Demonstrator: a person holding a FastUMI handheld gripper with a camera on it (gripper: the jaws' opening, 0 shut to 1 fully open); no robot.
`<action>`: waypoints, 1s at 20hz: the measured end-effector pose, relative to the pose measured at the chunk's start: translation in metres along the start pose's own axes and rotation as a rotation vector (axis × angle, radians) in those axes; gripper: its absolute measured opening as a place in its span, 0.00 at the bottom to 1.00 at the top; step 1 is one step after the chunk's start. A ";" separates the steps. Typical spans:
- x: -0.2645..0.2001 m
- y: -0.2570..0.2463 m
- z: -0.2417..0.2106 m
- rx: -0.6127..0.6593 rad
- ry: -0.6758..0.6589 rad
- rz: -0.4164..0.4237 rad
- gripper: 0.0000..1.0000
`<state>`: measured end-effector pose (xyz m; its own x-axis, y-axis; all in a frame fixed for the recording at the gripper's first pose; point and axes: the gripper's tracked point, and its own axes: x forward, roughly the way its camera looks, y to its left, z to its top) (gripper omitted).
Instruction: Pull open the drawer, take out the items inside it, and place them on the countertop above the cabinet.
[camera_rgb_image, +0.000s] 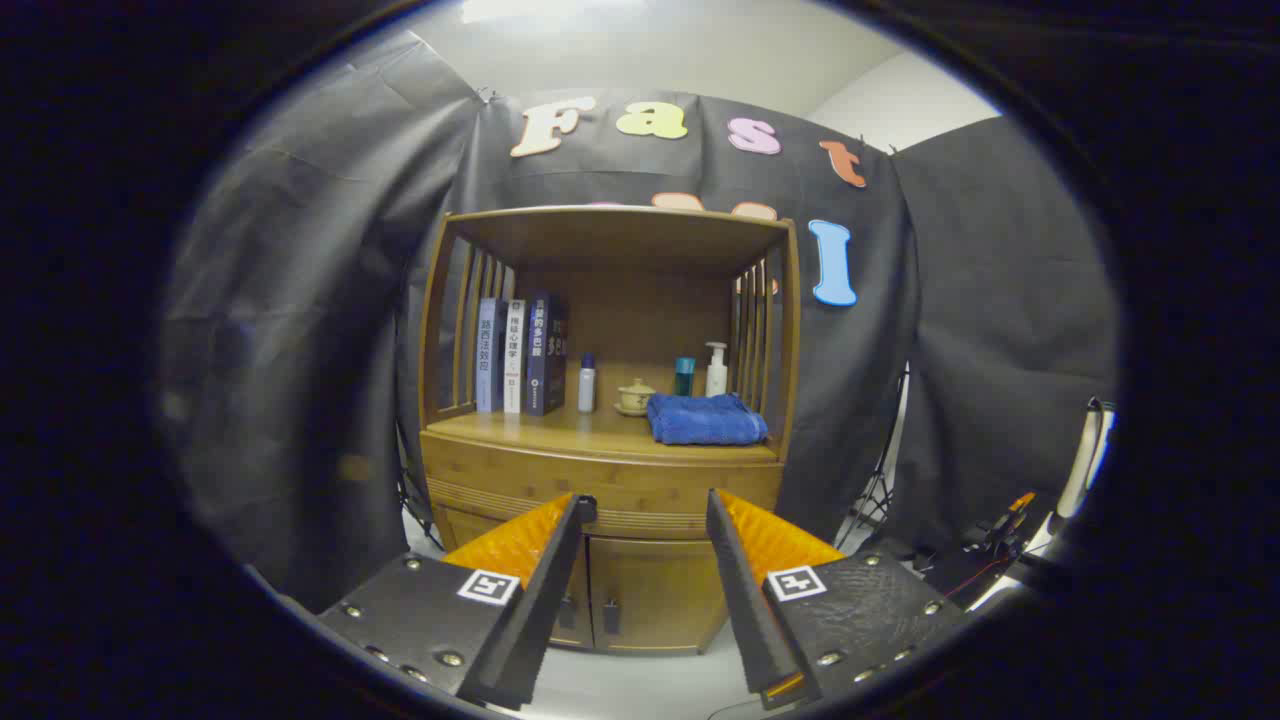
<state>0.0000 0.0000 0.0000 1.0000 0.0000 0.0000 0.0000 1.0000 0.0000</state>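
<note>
Orange-faced fingers (770, 545) of the gripper (645, 520) sit closest to the lens, the jaws spread wide with nothing between them. Straight ahead of them, framed in the gap, is the drawer (600, 480): a wide, shallow front that runs side to side across the cabinet (600, 560), its long axis crosswise to the fingers. It looks fully shut, and no handle can be made out, though a grooved band runs along its lower edge. The left fingertip overlaps that lower edge in this view; whether it touches or is well short of it I cannot tell.

Just above the drawer is the bench (540, 428), the target for whatever is inside. On it a folded blue towel (706, 418) lies above the drawer's right end, books (520, 355) stand above its left end, and a small cup (635, 396) and bottles (716, 370) sit behind. Below the drawer are two closed doors (650, 595).

The coming move is, by my reading, a straight advance to catch that lower edge.
</note>
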 end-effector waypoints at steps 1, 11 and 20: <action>0.001 0.000 0.000 0.005 0.000 0.001 0.75; 0.008 0.003 -0.007 0.009 0.024 -0.002 0.75; 0.066 0.017 -0.032 0.067 0.115 -0.084 0.76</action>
<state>0.0663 0.0171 -0.0318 0.9899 -0.0799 -0.1174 0.0876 0.9942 0.0620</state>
